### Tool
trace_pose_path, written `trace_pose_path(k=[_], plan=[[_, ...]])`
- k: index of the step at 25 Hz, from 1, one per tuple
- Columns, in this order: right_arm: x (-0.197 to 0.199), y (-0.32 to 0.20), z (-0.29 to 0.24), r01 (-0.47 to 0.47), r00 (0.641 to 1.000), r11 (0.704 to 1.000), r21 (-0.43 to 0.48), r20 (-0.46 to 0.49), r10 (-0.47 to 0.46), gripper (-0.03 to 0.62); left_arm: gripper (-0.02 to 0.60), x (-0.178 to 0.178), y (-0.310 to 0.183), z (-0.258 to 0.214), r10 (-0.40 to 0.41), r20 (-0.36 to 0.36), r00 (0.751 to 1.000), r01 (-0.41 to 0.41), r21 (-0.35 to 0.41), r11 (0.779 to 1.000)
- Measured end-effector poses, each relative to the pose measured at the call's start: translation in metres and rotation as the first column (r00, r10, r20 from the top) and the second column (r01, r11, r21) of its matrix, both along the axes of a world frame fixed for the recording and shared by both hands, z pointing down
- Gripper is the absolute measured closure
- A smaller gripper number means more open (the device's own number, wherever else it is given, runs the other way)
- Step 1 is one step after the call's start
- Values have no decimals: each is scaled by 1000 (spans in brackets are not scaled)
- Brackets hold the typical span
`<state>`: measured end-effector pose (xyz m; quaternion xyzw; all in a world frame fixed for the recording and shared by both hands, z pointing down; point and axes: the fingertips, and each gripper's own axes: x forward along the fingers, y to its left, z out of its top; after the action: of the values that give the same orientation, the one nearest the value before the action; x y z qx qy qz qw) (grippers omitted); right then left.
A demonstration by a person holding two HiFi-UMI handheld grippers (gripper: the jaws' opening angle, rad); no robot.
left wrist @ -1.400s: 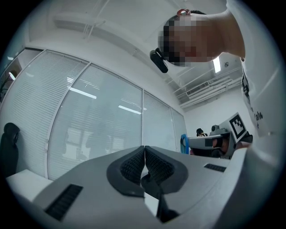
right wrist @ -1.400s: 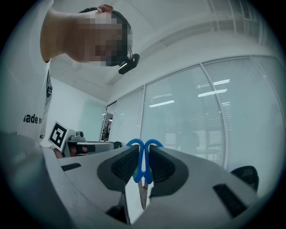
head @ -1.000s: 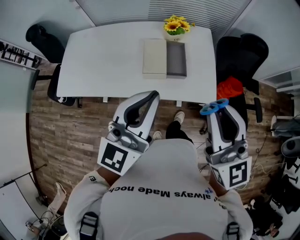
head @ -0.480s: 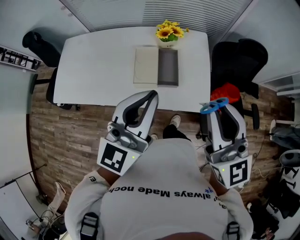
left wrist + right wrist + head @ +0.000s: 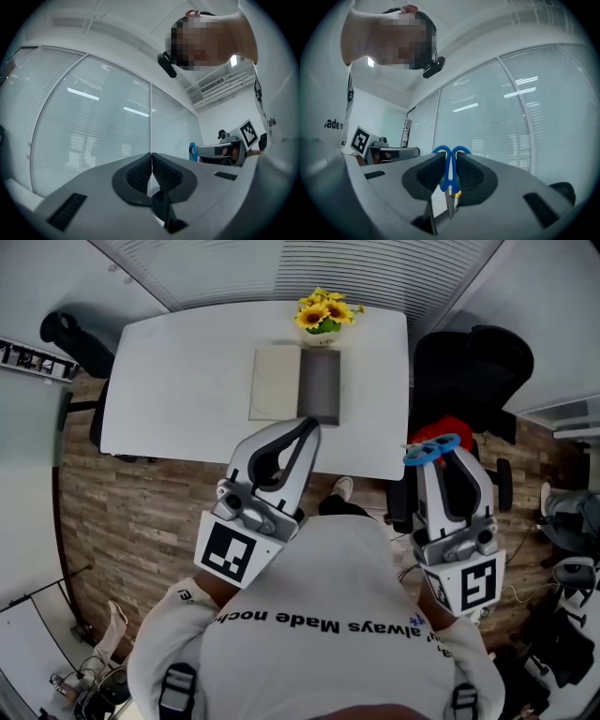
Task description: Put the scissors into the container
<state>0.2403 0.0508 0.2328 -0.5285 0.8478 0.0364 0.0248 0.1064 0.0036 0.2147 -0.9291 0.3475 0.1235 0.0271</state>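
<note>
My right gripper [image 5: 433,450] [image 5: 450,173] is shut on blue-handled scissors [image 5: 429,450] [image 5: 449,165], handles pointing out past the fingertips, blades running back between the jaws. It is held up in the air, right of the table's near right corner. The left gripper [image 5: 306,432] [image 5: 152,173] is shut with nothing between its pads, raised over the table's near edge. A grey open container [image 5: 320,390] lies on the white table [image 5: 178,371] beside its pale lid [image 5: 275,382], far ahead of both grippers. Both gripper views look up at window blinds.
A vase of yellow sunflowers [image 5: 322,313] stands just behind the container. Black office chairs [image 5: 469,367] sit at the table's right, with an orange thing [image 5: 448,430] on one, and another chair [image 5: 66,329] at the left. Wooden floor lies below me.
The table, container and flowers have shifted left and nearer in the head view as I stepped toward them. Both grippers keep their pose and grip.
</note>
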Motion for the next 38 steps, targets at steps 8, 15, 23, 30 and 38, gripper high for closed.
trace_pose_path(k=[8,15,23,30,38], plan=[[33,-18,5,3,1000,1000,-13,5,-3,514,560,34,-17,2,-1,1,1000,1,-5,1000],[44,-29,9,18,1000,1000,-22,14,-18,514,560,45,-27,8,-14,11,1000,15,-23,1000],[33,-44,12,41,999,999,-31,19,-41,514,560,32,-40,8,-42,13,999,43,-25,999],[5,-63,7,43,999,999,-28,16,-43,514,560,4,-58,9,-44,9,999,44,-32,999],[-40,-90,2,42,999,999,-19,-2,-42,514,560,-45,-83,8,-55,1,998,55,-26,998]])
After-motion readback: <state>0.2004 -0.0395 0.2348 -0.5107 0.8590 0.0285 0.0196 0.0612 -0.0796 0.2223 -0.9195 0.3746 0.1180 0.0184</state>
